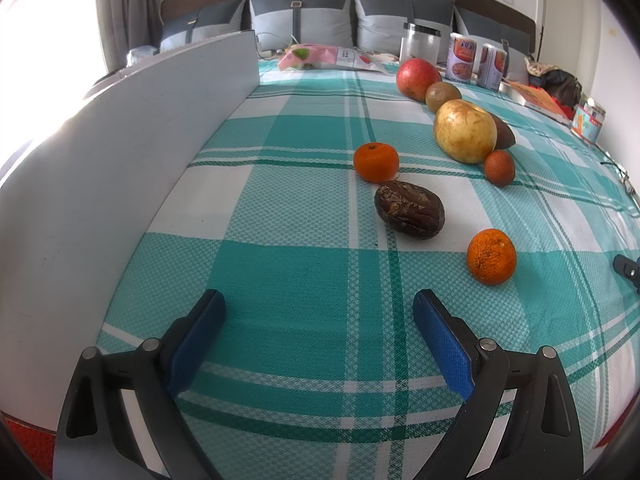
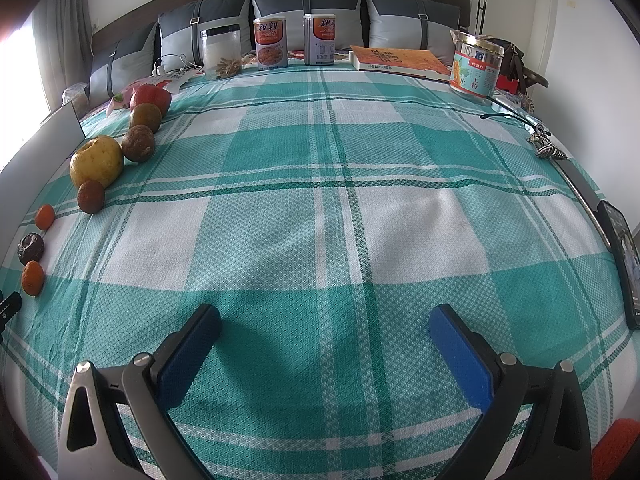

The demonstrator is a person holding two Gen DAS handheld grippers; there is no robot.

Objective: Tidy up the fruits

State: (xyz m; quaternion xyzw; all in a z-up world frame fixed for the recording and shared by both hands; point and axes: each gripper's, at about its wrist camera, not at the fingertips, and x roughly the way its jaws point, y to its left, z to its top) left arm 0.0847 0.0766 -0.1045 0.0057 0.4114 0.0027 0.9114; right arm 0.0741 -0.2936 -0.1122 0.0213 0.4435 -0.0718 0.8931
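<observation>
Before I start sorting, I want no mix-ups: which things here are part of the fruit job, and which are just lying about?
Part of the job:
red apple
yellow pear
two oranges
dark wrinkled fruit
brownish round fruits

Just lying about:
two tins
clear jar
book
pink packet
pillows

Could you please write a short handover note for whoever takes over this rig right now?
Left claw: open, empty, low over the cloth.
Right claw: open, empty, over bare cloth, far from the fruit.
Fruit lies in a loose line ahead of the left claw: near orange, dark fruit, far orange, small brown fruit, yellow pear, kiwi, red apple.
Done: nothing held.
Left: no bowl or tray in view, so sorting target unclear.
</observation>
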